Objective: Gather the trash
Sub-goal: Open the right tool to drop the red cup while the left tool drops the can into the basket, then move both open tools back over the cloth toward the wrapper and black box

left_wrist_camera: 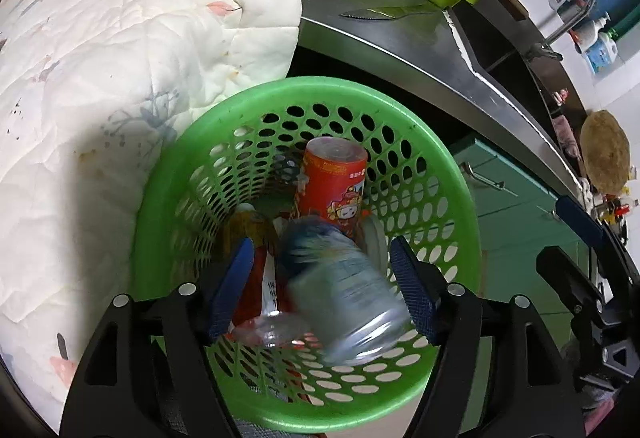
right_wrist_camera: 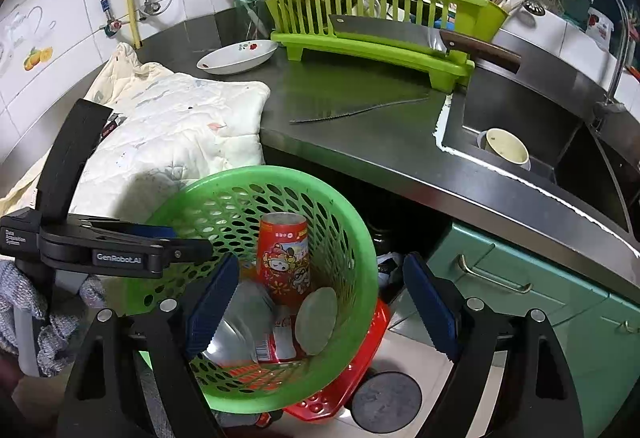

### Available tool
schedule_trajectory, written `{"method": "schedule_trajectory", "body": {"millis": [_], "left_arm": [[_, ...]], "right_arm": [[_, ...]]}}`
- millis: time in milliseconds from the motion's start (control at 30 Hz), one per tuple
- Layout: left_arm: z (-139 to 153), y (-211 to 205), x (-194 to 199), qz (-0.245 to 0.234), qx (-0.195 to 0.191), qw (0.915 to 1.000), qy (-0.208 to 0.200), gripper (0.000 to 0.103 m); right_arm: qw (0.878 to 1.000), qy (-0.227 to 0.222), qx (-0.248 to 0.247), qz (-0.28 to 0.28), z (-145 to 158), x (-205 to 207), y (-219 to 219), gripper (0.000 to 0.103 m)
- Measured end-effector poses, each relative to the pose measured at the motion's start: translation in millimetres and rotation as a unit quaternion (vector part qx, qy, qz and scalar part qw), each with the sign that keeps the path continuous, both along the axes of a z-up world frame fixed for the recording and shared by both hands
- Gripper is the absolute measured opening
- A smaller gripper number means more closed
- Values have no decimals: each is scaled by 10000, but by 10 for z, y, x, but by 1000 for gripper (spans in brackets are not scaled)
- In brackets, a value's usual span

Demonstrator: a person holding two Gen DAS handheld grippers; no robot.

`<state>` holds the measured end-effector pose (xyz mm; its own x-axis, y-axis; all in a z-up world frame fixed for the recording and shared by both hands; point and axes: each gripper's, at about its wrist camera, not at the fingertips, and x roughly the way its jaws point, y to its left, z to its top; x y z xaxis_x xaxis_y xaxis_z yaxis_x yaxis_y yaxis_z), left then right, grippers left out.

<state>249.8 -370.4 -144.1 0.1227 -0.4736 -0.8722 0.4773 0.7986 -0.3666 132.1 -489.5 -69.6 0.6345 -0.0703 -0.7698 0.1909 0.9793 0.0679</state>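
Note:
A green perforated basket (left_wrist_camera: 424, 142) stands below the counter's edge, next to a quilted cloth. Inside it, a red printed can (left_wrist_camera: 334, 182) stands upright among wrappers. My left gripper (left_wrist_camera: 320, 244) hangs open over the basket. A clear plastic bottle (left_wrist_camera: 344, 294), motion-blurred, lies loose between its blue pads with gaps on both sides. In the right wrist view the basket (right_wrist_camera: 360, 238) holds the red can (right_wrist_camera: 284, 258), the clear bottle (right_wrist_camera: 240, 318), a pale round lid (right_wrist_camera: 316, 318) and a crushed red can (right_wrist_camera: 282, 338). My right gripper (right_wrist_camera: 322, 260) is open above the rim, holding nothing.
The white quilted cloth (right_wrist_camera: 180, 118) drapes over the steel counter (right_wrist_camera: 360, 142). A serrated knife (right_wrist_camera: 360, 110), a white bowl (right_wrist_camera: 236, 56) and a lime dish rack (right_wrist_camera: 380, 34) with a cleaver (right_wrist_camera: 384, 32) sit on the counter. A cup (right_wrist_camera: 506, 148) sits in the sink. Green cabinets (right_wrist_camera: 540, 278) lie to the right, and a red basket (right_wrist_camera: 360, 378) is underneath.

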Motion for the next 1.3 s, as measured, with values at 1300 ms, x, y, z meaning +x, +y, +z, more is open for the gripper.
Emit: {"method": "schedule_trajectory", "body": {"millis": [1300], "left_arm": [[1050,2666,665,1734,508,9705,-1599,67]], "right_arm": [[9914,32,-3,1311,339,1185,1736,81]]}}
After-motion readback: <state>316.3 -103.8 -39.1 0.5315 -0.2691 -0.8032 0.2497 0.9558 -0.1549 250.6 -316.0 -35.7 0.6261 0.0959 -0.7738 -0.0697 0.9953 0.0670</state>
